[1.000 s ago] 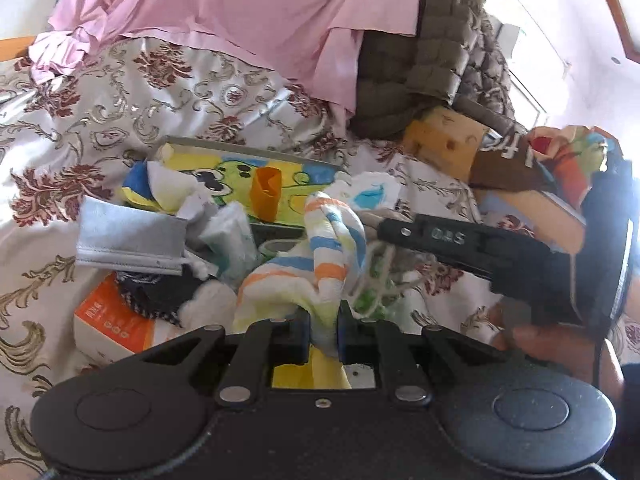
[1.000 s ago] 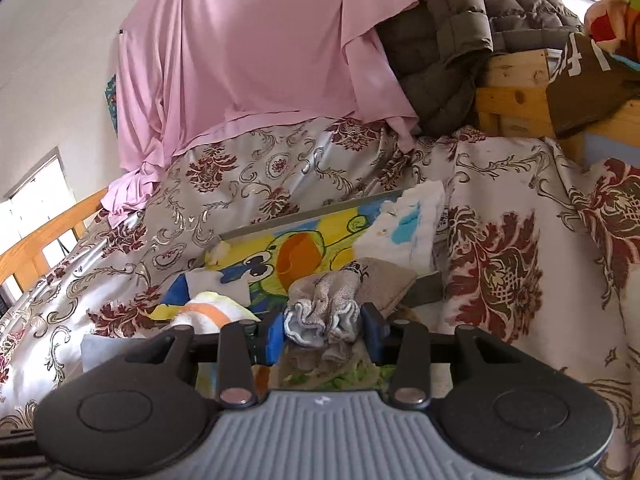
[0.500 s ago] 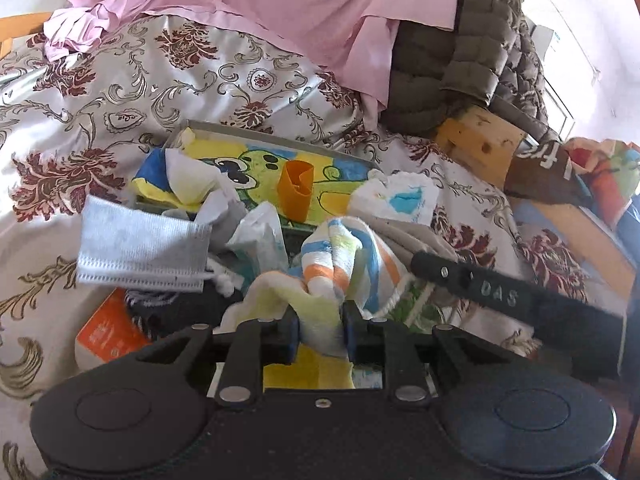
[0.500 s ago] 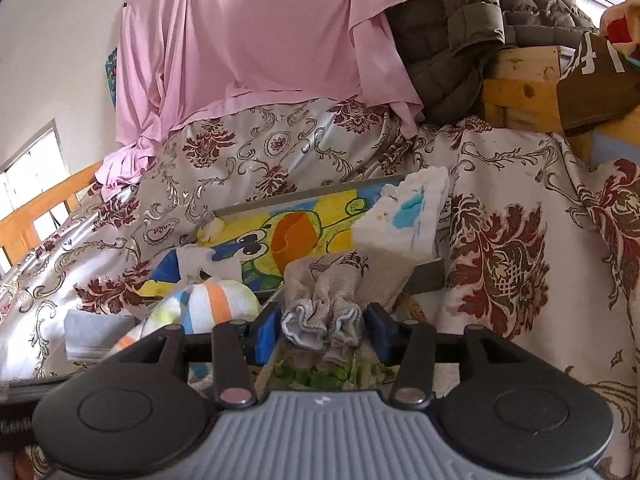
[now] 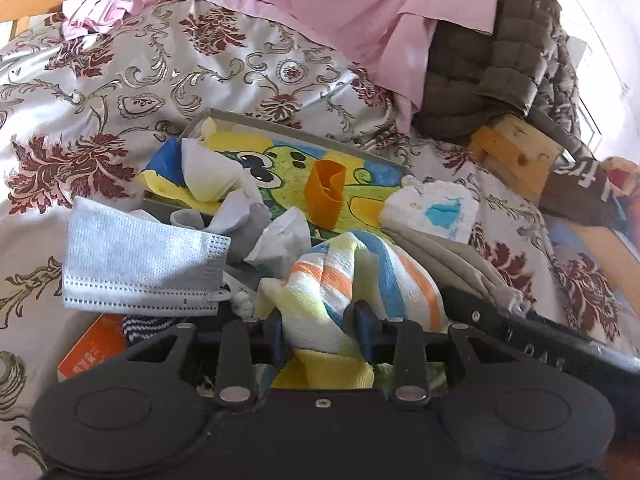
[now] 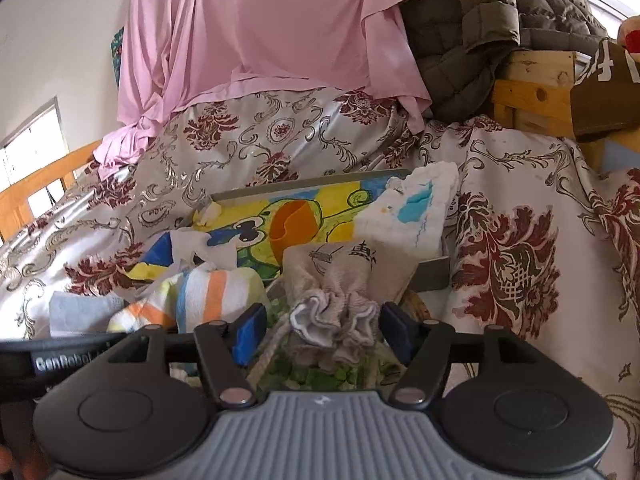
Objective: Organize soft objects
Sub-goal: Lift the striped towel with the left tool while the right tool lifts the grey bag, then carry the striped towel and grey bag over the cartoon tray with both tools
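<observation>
Two cloths on the bed

Our left hand-held gripper (image 5: 320, 330) pinches the striped towel (image 5: 352, 280); our right hand-held gripper (image 6: 322, 332) gapes around the grey pouch (image 6: 336, 300), beside the frog box (image 6: 430, 276).

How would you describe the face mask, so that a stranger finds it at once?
Start at the cartoon tray on the flowered bedspread. The mask lies off the tray's near left corner, left of the striped cloth. It alone is flat, pleated, grey-white, with a stitched edge.
</observation>
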Demonstrator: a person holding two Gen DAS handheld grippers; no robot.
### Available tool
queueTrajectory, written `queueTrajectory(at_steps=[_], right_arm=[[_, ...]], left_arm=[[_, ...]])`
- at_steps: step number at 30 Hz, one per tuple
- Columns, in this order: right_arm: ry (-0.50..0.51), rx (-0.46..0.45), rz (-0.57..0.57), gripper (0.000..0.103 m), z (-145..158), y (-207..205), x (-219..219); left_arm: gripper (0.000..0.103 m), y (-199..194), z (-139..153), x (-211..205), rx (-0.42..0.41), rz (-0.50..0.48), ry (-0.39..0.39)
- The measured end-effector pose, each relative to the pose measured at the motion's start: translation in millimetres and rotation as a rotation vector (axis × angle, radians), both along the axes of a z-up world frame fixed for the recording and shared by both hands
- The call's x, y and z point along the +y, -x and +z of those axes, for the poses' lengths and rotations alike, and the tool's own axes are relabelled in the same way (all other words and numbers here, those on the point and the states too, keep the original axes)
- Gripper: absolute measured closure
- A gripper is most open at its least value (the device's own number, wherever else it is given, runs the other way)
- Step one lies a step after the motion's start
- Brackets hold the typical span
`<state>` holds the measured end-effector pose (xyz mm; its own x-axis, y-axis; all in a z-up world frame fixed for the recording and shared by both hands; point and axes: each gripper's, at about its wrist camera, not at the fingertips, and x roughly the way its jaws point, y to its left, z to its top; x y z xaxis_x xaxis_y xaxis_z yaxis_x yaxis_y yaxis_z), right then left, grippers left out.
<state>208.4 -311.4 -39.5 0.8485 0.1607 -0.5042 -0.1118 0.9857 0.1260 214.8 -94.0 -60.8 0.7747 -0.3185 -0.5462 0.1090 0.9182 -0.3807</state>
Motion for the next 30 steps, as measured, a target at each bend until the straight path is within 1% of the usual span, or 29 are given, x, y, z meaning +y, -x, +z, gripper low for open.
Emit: queueTrajectory(at_steps=[6,10,12,14,16,19,22,26,28,30], right_arm=[[-0.013,0.013,-0.005,0.034,-4,-4,-3],[-0.025,0.017,-0.007,0.034,-6,-6,-6],[-0.028,0.016,-0.006,0.035,-7,-8,-7],[-0.038,0.018,-0.011,0.046,-6,-8,-9],[-0.038,0.016,-0.017,0.05,-5,-7,-10],[-0.035,0.015,-0.016,0.054,-5,-5,-9],[-0.016,0.007,-0.008,0.058,-4,-3,-7],[-0.002,-0.021,0.021,0.06,-1,5,-2],[-0.001,-0.055,0.024,0.06,3,11,-1],[-0.004,-0.106,0.023,0.06,8,18,-1]], left_arm=[[0.059,-12,-1,3,0.009,0.042,0.019],[0.057,-17,-2,3,0.021,0.067,0.054],[0.057,-20,-3,3,0.031,0.079,0.079],[0.062,-20,-1,2,0.042,0.084,0.082],[0.075,-18,2,-1,0.04,0.073,0.054],[0.084,-13,8,-7,0.043,0.061,0.002],[0.087,-5,15,-10,0.034,0.056,-0.03],[0.088,7,31,-11,-0.01,0.049,-0.079],[0.088,14,42,-9,-0.035,0.052,-0.082],[0.089,18,52,-4,-0.057,0.059,-0.061]])
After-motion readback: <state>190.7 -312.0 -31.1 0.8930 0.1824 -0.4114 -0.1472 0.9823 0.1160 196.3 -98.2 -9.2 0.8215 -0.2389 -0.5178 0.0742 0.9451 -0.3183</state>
